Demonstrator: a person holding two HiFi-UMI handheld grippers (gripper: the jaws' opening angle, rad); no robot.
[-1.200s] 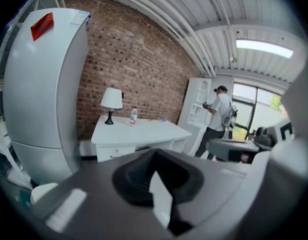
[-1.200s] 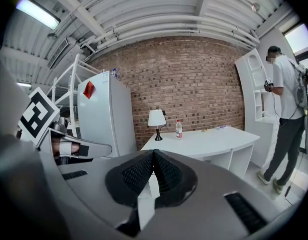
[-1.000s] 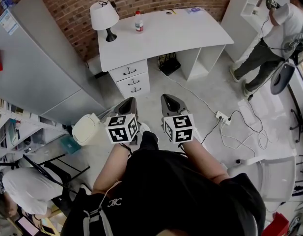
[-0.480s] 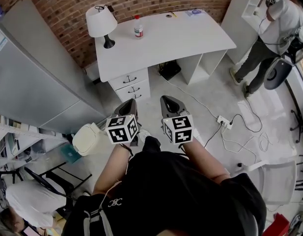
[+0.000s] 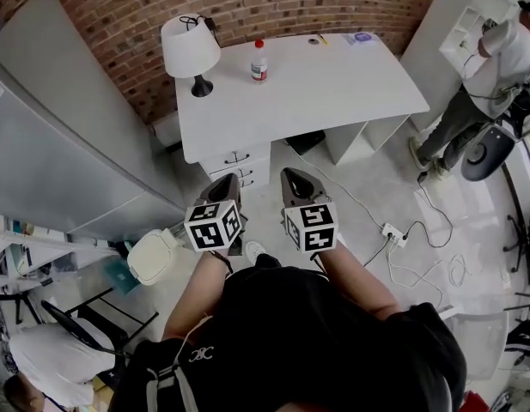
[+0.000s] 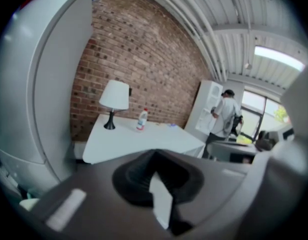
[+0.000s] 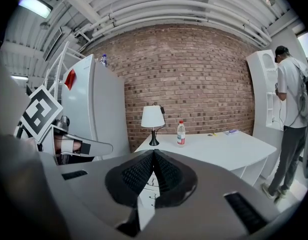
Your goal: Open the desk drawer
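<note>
Fingers (image 6: 136,176) of the left gripper (image 6: 154,153) pressed together at the tips in the left gripper view, clamping nothing. Beyond them, a white counter (image 6: 144,143) against a brick wall (image 6: 139,54), bearing a lamp (image 6: 115,96) and a bottle (image 6: 142,119); a person (image 6: 224,115) at a white shelf unit far to the right. In the right gripper view, fingers of the right gripper (image 7: 154,153) likewise closed tip to tip and empty. Through the narrow slit lower down between them, the desk drawer (image 7: 151,181) with its dark handle, closed, under the lamp end of the counter. At the left edge, the left gripper with its marker cube (image 7: 40,113). In the head view, both grippers side by side low before the holder's body, pointing toward the counter. Desk drawer topmost in a small stack beneath the lamp corner, front shut, just ahead of the left gripper's tip yet apart from it. Grey cabinet (image 5: 67,127) to the left, and a power strip (image 5: 392,230) with loose cables on the floor (image 5: 368,187) to the right.
</note>
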